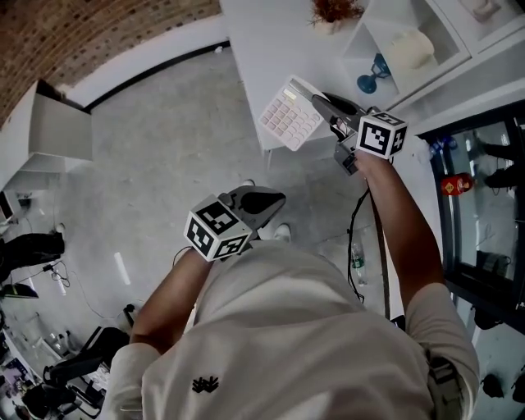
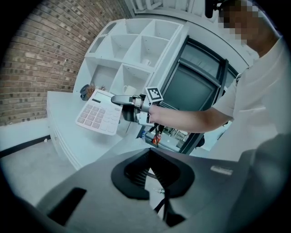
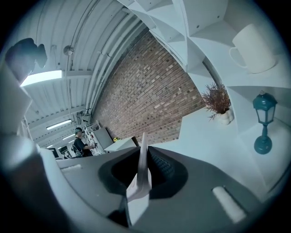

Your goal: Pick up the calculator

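The white calculator (image 1: 289, 115) with pale pink keys hangs tilted in the air over the white table's (image 1: 246, 49) near edge. My right gripper (image 1: 316, 102) is shut on its right edge. In the left gripper view the calculator (image 2: 98, 118) stands above the tabletop, held by the right gripper (image 2: 119, 99). The right gripper view shows the calculator (image 3: 143, 173) edge-on as a thin white slab pinched between the jaws of the right gripper (image 3: 143, 159). My left gripper (image 1: 275, 199) is low, near the person's body and above the floor, with its jaws together and nothing in them (image 2: 157, 182).
A white shelf unit behind the table holds a white mug (image 1: 408, 49) and a blue lantern ornament (image 1: 373, 74). A pot of dried plants (image 1: 332, 15) stands on the table. A dark glass door (image 1: 484, 205) is at the right, and a water bottle (image 1: 358, 258) stands on the floor.
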Demonstrator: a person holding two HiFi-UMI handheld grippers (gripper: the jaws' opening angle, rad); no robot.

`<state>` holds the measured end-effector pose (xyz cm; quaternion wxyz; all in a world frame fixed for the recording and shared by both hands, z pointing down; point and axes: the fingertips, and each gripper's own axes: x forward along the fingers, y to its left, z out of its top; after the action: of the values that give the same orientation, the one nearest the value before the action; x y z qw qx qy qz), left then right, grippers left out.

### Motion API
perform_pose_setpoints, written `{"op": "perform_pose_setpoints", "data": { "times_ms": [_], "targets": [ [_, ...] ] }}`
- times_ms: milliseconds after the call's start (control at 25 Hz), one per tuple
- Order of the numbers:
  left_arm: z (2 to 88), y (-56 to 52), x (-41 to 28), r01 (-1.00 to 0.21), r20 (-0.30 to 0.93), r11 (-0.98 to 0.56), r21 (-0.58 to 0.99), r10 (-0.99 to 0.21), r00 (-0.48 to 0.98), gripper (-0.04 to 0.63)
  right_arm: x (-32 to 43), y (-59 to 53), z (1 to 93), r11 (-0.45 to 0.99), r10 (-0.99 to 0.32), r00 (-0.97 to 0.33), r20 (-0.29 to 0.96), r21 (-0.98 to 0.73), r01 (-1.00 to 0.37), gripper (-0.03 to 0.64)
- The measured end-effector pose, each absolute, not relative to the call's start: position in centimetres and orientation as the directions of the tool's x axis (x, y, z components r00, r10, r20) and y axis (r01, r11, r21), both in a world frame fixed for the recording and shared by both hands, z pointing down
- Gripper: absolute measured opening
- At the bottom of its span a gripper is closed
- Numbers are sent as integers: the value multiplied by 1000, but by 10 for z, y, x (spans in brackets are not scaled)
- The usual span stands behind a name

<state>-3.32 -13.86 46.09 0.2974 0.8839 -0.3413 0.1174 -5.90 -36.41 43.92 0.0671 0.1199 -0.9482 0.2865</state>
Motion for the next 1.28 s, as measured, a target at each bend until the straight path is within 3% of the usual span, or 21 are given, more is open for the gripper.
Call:
{"op": "perform_pose_setpoints", "data": {
  "times_ms": [1280],
  "targets": [
    [439, -154, -27, -682, 399, -564, 465, -555, 730, 6, -61, -356, 412, 806, -113, -977, 180, -558, -196, 60]
  ]
}}
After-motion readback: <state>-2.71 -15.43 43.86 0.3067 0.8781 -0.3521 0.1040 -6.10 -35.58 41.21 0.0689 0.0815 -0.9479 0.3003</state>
